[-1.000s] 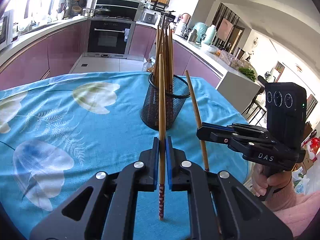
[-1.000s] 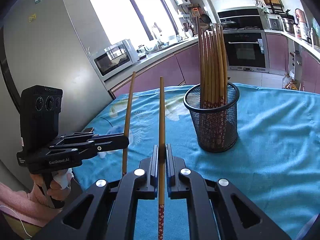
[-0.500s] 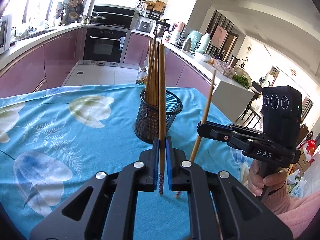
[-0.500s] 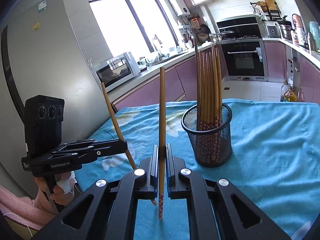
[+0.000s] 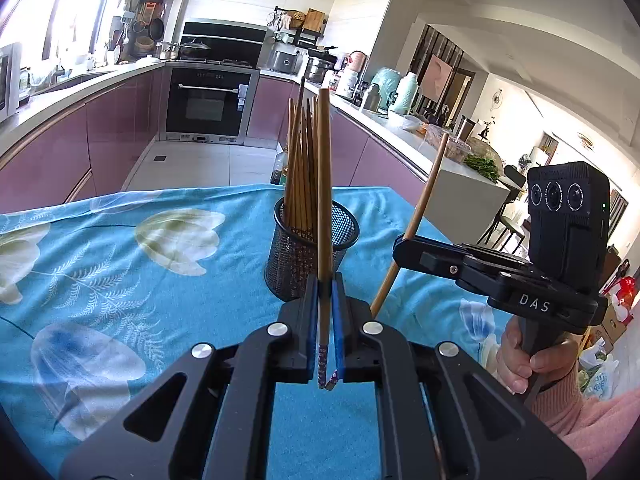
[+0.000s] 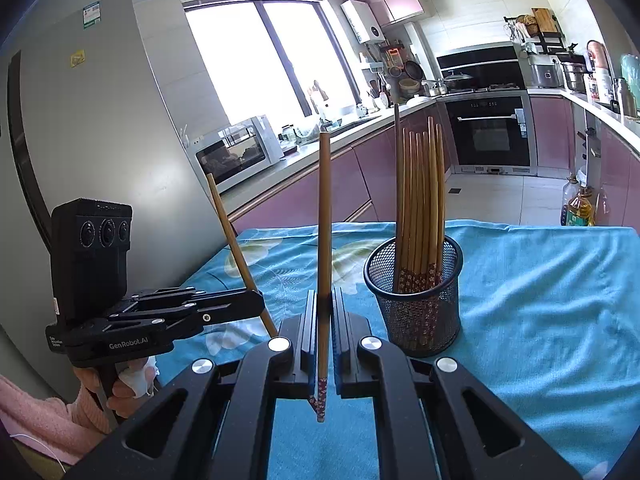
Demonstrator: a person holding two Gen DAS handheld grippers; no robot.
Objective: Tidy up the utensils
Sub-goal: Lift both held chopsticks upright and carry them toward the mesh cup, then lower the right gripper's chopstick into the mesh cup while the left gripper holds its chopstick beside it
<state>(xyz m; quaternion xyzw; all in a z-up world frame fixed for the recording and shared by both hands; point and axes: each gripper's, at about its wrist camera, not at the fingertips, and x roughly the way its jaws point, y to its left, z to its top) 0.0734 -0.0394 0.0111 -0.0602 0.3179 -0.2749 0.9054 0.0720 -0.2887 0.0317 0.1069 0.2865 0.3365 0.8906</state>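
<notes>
Left gripper pinching one chopstick, right gripper pinching another chopstick. Both raised since a second ago, tips off the blue tablecloth. Ready for dropping into the mesh holder, just ahead.

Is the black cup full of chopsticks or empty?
Partly full. A bunch of chopsticks stands upright inside the mesh cup, with open room left at its rim.

Mesh cup base hidden behind left gripper. Chopsticks packed tight in cup, count unclear. Right gripper's chopstick lower part hidden behind near jaws. Pink sleeve cut by frame edge.
</notes>
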